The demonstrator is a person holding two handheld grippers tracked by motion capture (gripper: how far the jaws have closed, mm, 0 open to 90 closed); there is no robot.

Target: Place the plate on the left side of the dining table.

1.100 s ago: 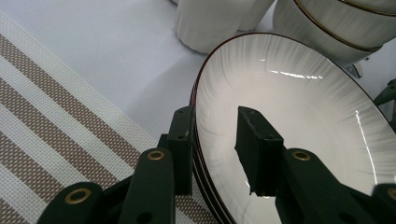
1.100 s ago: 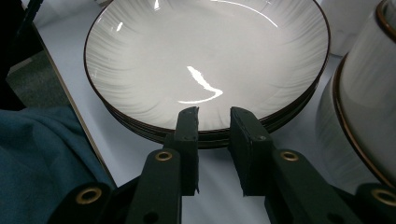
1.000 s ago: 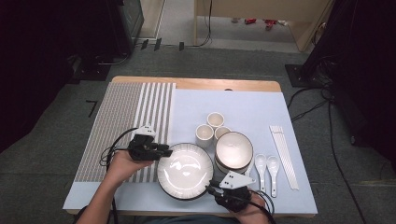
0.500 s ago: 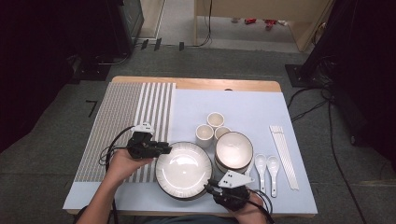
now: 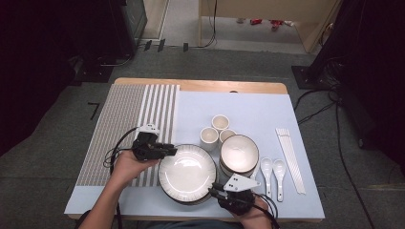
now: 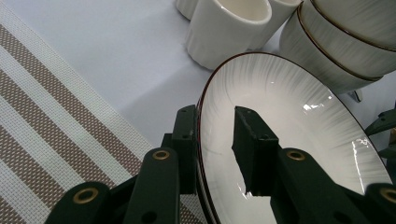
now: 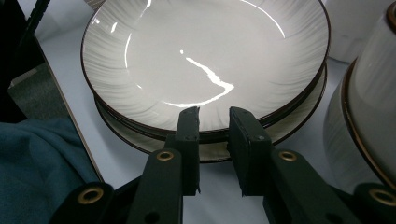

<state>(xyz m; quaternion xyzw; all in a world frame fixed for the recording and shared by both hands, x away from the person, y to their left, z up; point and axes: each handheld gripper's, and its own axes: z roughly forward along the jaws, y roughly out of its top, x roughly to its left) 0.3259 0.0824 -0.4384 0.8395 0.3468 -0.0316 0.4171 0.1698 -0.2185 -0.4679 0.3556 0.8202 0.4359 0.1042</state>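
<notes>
Left forearm entered from the near edge, angled toward the far right. Left hand [image 5: 125,164] held the left gripper [image 5: 168,150] level, pointing right, jaws partly closed with a narrow gap between them. Right hand [image 5: 253,217] sat at the near edge, right gripper [image 5: 216,188] pointing left and far, jaws likewise narrowly parted.

The left gripper [image 5: 168,150] has closed its jaws slightly over the top plate's [image 5: 187,171] nine-o'clock rim.
</notes>
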